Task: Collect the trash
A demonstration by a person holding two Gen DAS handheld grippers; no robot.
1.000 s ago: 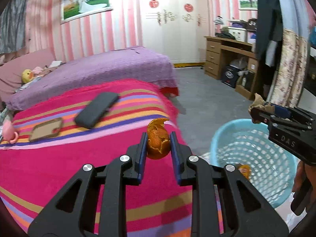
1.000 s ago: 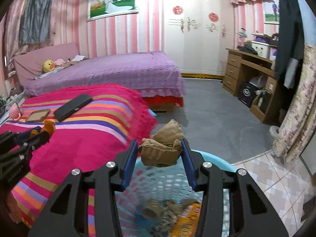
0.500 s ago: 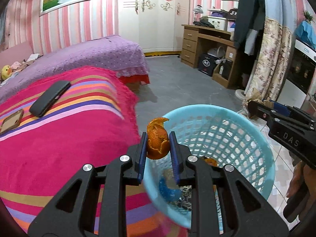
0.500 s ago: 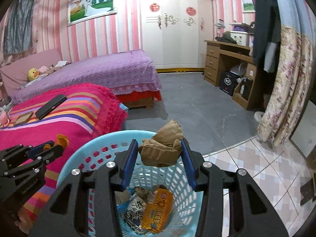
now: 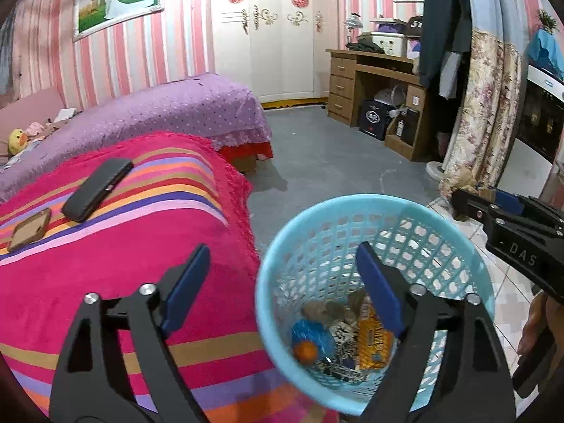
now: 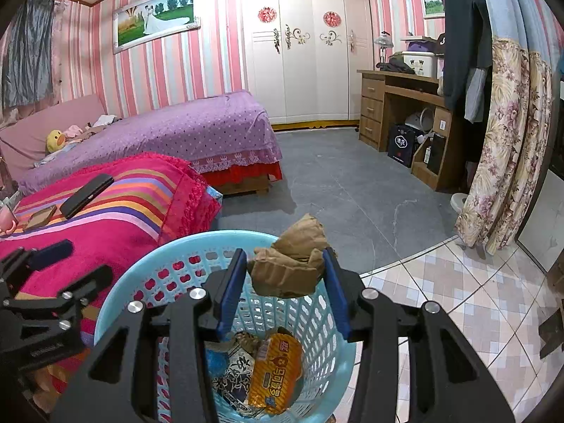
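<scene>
Left wrist view: the left gripper [image 5: 282,282] is opening, nothing between its jaws; the orange peel [image 5: 305,351] lies inside the blue basket [image 5: 352,201].

Right wrist view: the right gripper [image 6: 282,278] clamps crumpled brown paper [image 6: 289,264] near the basket's far rim. Released here, it may fall outside.

Orange peel [image 5: 305,351] in blue basket [image 5: 352,208]; crumpled brown paper [image 6: 289,264] above rim.

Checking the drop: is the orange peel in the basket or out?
In. The peel lies at the bottom of the basket among wrappers; nothing is between the opening left gripper's fingers.
</scene>
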